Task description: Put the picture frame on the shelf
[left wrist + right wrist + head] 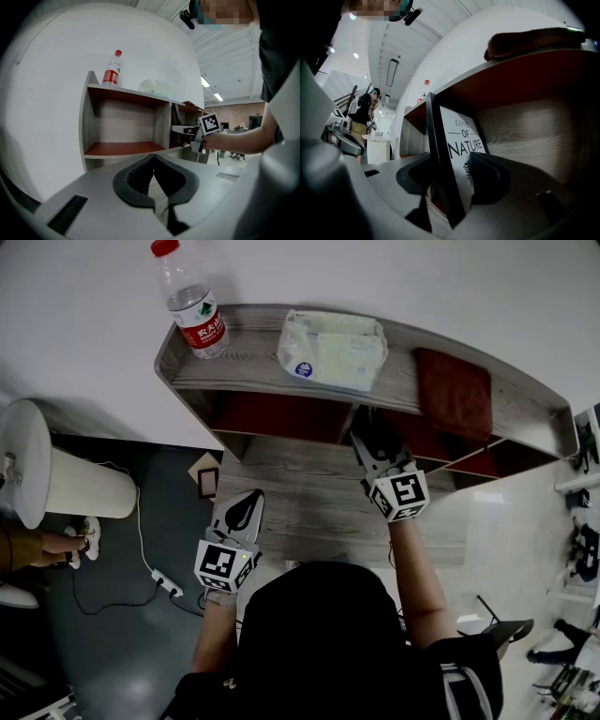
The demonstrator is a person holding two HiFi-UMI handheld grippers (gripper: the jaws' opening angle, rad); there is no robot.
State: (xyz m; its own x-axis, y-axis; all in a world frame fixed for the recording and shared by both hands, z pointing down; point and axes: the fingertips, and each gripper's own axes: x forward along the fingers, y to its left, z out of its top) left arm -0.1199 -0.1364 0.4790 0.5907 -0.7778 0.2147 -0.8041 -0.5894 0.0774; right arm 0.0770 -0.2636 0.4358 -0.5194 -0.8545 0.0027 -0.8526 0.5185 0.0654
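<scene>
A black picture frame (461,145) with a white print reading "LOVE OF NATURE" stands upright in the right compartment of the shelf (253,362), under its red ceiling. My right gripper (450,176) reaches into that compartment, and the frame stands between its open jaws with a gap at the left pad. In the head view the right gripper (373,442) points under the shelf top, which hides the frame. My left gripper (246,507) rests over the wooden table (300,493), shut and empty, its tips (153,161) meeting in front of the left compartment.
On the shelf top stand a water bottle (192,310), a tissue pack (333,348) and a folded dark red cloth (455,395). The left compartment (122,149) holds nothing. A white cylinder (56,479) and a power strip (167,585) lie at floor level to the left.
</scene>
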